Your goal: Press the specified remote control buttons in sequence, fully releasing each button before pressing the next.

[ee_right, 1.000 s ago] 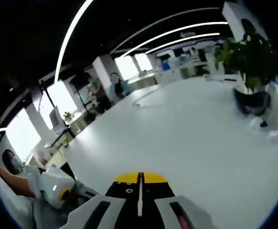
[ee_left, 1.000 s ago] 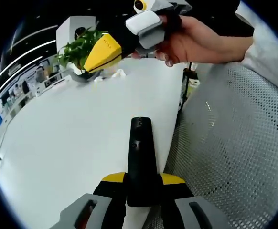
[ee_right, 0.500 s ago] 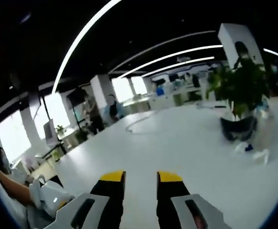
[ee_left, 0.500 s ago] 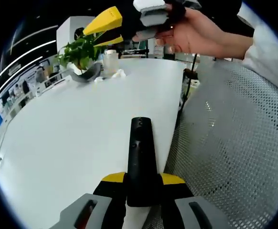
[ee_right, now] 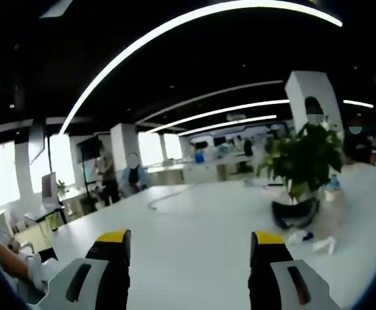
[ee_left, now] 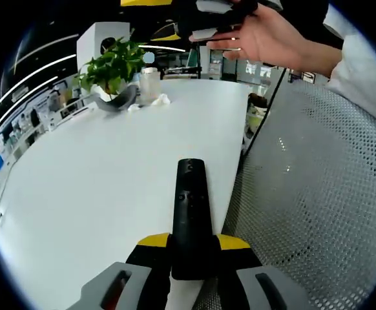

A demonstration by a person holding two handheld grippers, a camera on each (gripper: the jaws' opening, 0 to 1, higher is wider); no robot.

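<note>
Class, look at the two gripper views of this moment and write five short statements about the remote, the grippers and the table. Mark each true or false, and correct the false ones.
1. The left gripper holds the black remote control between its jaws. True.
2. The right gripper has its jaws closed together. False: they stand wide apart with nothing between them.
3. A potted plant stands at the far end of the white table. True.
4. The remote control lies flat in the middle of the table, untouched. False: it is gripped at its near end and points forward near the table's edge.
5. In the left gripper view, a hand is raised above the table's far end. True.
</note>
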